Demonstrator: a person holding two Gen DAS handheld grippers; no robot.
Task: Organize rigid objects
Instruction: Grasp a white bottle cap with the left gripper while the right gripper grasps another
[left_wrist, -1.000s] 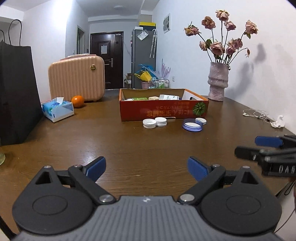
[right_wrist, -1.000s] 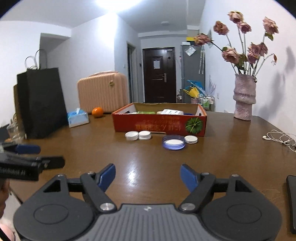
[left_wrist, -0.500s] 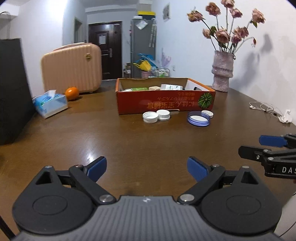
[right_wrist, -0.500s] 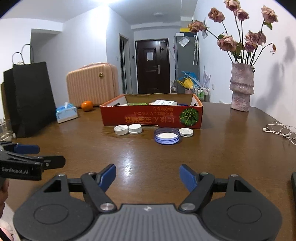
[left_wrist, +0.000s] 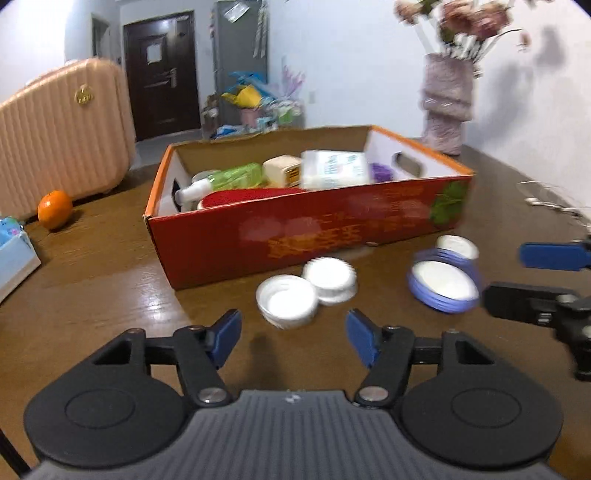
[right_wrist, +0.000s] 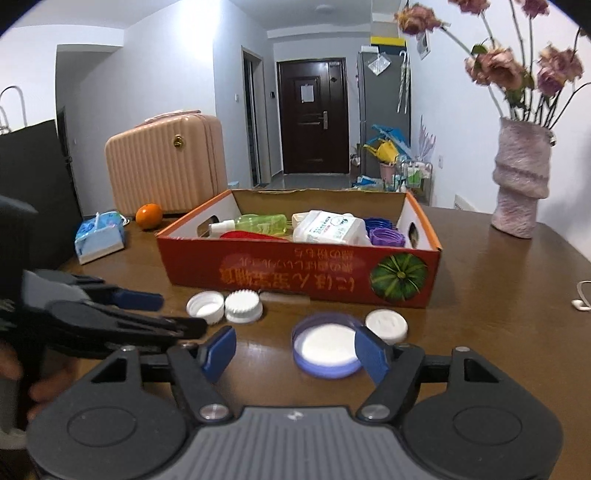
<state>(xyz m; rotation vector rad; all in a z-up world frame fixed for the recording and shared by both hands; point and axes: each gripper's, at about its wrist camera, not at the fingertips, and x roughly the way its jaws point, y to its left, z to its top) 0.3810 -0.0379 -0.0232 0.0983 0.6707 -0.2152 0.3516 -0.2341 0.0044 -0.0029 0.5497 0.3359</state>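
- The left gripper (left_wrist: 293, 334) stands wide apart and holds nothing; its blue pads sit at the lower centre of the left wrist view, with bare table (left_wrist: 110, 295) between them.
- Straight ahead of that gap, just above it in the frame, lies the open white cap (left_wrist: 287, 301), hollow side up. The ridged white cap (left_wrist: 330, 278) touches it on its upper right.
- The right gripper (right_wrist: 291, 350) is also spread wide and empty. In the right wrist view the purple lid (right_wrist: 327, 350) lies between its pads and slightly to the right, close against the right pad.
- The small white cap (right_wrist: 387, 325) sits just beside the purple lid on its upper right.
- All four pieces are flat and round, so none has a long axis to line up with; only the centring of the pads matters.
- The red box (left_wrist: 295, 236) fills the middle of both views, right behind the caps, and already holds bottles and purple lids.
- Judgement: the left gripper is nearer the open white cap, the right one nearer the purple lid, so each probably takes its own piece.
- The left wrist view is blurred, so whether the pads have reached the level of the cap's rim cannot be told.
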